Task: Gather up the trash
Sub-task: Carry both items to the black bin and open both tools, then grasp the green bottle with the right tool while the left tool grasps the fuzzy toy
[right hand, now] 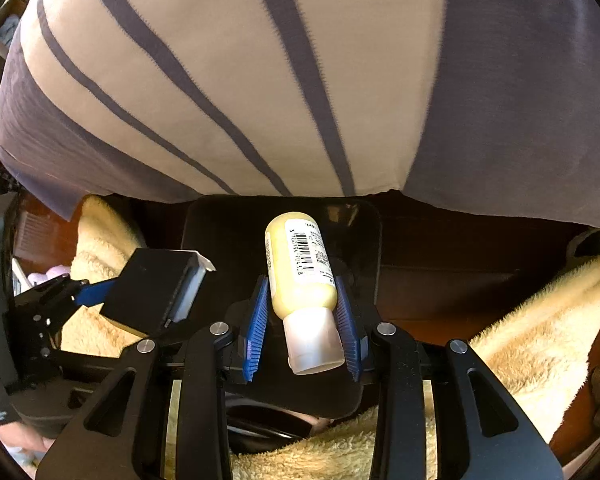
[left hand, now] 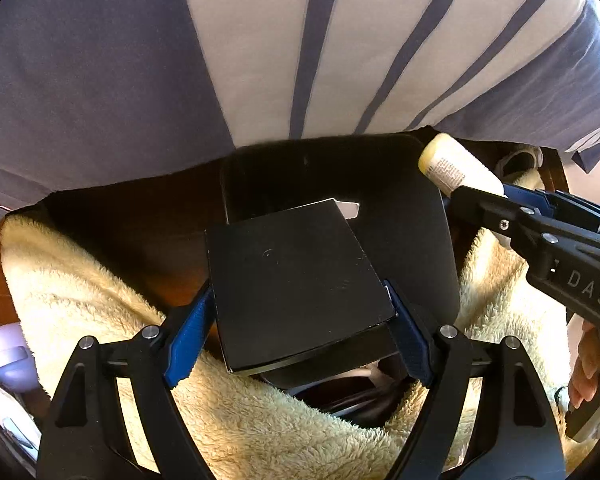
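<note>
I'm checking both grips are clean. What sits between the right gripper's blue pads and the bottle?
Nothing: in the right wrist view the right gripper pads press directly on the yellow bottle near its white cap.

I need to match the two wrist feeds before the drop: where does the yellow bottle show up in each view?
Left wrist view: the yellow bottle sits upper right, bottom end toward centre, held by the right gripper.
Right wrist view: the bottle is centre frame, white cap toward the camera, clamped between the blue pads.
Shared landmark: the black bin beneath both grippers.
</note>
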The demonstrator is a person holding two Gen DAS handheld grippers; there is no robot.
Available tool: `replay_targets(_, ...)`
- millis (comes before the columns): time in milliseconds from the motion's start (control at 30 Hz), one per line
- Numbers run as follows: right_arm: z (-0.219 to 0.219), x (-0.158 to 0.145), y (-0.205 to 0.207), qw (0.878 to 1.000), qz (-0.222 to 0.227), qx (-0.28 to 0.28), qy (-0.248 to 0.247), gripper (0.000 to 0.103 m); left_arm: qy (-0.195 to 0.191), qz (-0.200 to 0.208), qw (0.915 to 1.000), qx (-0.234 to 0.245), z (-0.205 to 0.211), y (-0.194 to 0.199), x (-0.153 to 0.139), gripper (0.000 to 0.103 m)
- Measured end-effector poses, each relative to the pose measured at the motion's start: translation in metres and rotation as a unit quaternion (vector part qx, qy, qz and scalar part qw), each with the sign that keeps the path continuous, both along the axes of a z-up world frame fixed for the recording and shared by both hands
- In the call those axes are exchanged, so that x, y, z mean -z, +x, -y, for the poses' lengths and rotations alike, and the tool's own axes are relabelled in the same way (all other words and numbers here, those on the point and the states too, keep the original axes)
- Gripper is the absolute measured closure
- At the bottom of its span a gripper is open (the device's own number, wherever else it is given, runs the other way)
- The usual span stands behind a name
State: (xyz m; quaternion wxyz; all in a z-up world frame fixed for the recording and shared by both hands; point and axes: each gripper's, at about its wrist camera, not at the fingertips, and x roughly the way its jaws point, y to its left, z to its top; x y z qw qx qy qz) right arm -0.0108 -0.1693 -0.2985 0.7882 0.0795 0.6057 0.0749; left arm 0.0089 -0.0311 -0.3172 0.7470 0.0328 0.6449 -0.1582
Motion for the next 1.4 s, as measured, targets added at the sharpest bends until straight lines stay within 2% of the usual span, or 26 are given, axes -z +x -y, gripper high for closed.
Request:
replay_targets(233, 0.003, -0.004, 0.004, 1.000, 0.008, 0.001, -0.007, 0.064, -0.009, -0.010, 0.9999, -0.007, -0.006, 0.000, 0.008, 0.023)
replay_targets(300, 0.005, -0.007, 0.003, 1.000, 0.012, 0.006, -0.012, 0.060, -0.014, -0.003, 0.9999, -0.009, -0.008, -0.001, 0.002, 0.015)
replay_targets(400, 0.010, -0.013, 0.002, 1.000, 0.021, 0.013, -0.013, 0.057, -0.017, 0.010, 0.9997, -0.012, -0.011, -0.003, -0.007, 0.008)
replay_targets(567, 0.013, -0.025, 0.000, 0.999, 0.034, 0.019, -0.019, 0.048, -0.012, 0.035, 0.9991, -0.020, -0.021, -0.005, -0.023, 0.008)
replay_targets(700, 0.019, -0.039, -0.002, 0.998, 0.049, 0.027, -0.023, 0.041, -0.002, 0.075, 0.9967, -0.031, -0.021, -0.003, -0.045, 0.008)
replay_targets(767, 0.021, -0.052, -0.002, 0.997, 0.068, 0.031, -0.032, 0.039, 0.005, 0.099, 0.9946, -0.032, -0.024, -0.005, -0.060, 0.008)
replay_targets(867, 0.022, -0.081, -0.005, 0.992, 0.109, 0.038, -0.048, 0.028, 0.009, 0.132, 0.9906, -0.036, -0.028, -0.008, -0.083, 0.008)
replay_targets(1000, 0.023, -0.117, -0.006, 0.985, 0.157, 0.046, -0.057, 0.020, 0.003, 0.164, 0.9856, -0.041, -0.030, -0.009, -0.113, 0.008)
replay_targets(1233, 0.033, -0.161, -0.011, 0.974, 0.214, 0.056, -0.042, 0.017, -0.001, 0.207, 0.9776, -0.036, -0.024, -0.010, -0.155, 0.008)
replay_targets(1400, 0.043, -0.188, -0.002, 0.965, 0.249, 0.073, -0.047, 0.017, 0.004, 0.246, 0.9683, -0.041, -0.029, -0.003, -0.183, 0.008)
